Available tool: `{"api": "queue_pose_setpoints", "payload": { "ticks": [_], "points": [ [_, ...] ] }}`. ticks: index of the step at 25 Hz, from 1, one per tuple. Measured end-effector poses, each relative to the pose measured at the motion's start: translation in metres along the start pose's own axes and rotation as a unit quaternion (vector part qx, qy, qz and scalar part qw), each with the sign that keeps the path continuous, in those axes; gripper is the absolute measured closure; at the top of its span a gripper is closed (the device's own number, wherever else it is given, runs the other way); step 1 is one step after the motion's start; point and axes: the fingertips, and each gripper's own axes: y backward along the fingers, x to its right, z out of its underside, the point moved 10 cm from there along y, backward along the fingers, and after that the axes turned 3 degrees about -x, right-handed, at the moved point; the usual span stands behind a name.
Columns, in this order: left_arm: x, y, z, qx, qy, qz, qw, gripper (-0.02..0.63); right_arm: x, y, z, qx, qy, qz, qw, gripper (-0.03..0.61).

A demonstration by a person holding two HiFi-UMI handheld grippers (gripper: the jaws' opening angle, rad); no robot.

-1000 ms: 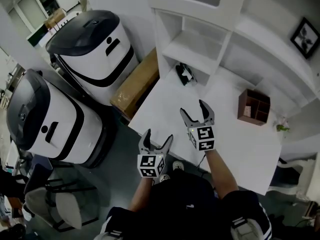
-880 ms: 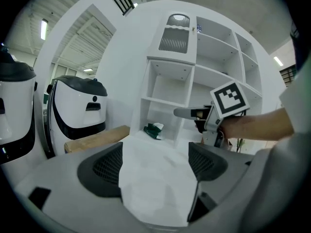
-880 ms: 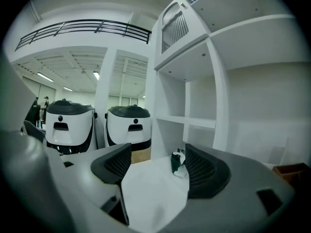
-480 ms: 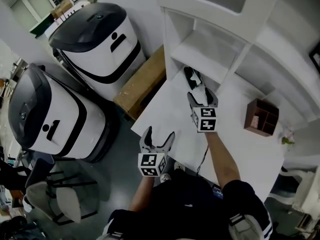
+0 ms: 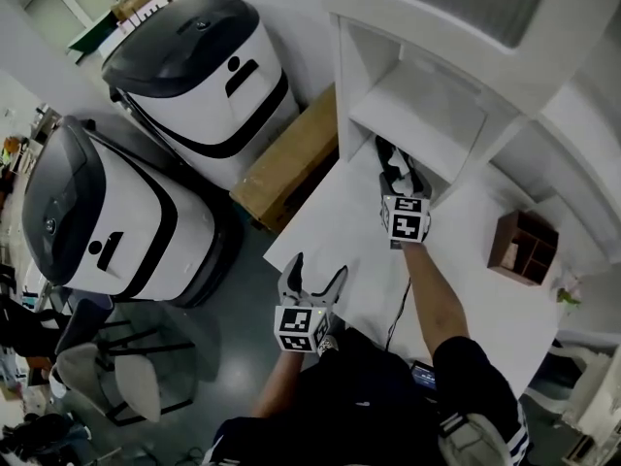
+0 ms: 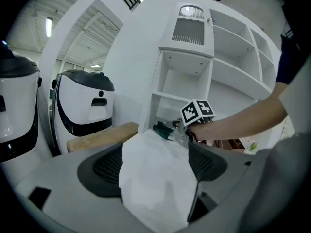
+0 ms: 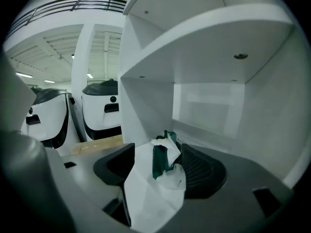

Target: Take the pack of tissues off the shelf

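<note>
The tissue pack (image 7: 165, 160), dark green with white tissue sticking out, lies at the mouth of the lowest shelf compartment (image 5: 419, 115) where it meets the white table (image 5: 330, 231). My right gripper (image 5: 403, 179) reaches into that opening. Its jaws are closing with the pack (image 5: 391, 159) between them: the pack lies against the right jaw, and a gap shows at the left jaw. My left gripper (image 5: 317, 272) hangs open and empty at the table's near edge. The left gripper view shows the pack (image 6: 162, 130) just beyond the right gripper (image 6: 181, 130).
Two large white-and-black machines (image 5: 199, 61) (image 5: 97, 212) stand left of the table, with a long cardboard box (image 5: 291, 168) between them and the shelf. A small brown wooden organiser (image 5: 524, 248) sits on the table to the right. Shelf walls close in around the right gripper.
My right gripper has moved forward from above the table's middle into the shelf opening, and its jaws now stand around the tissue pack. The left gripper has stayed near the table edge.
</note>
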Motion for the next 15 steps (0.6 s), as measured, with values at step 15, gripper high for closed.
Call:
{"api": "queue_pose_setpoints", "payload": {
  "ticks": [15],
  "points": [
    [-0.026, 0.017, 0.02, -0.036, 0.024, -0.054, 0.9976, 0.207, 0.018, -0.05, 0.031, -0.075, 0.015, 0.028, 0.997, 0.428]
  ]
}}
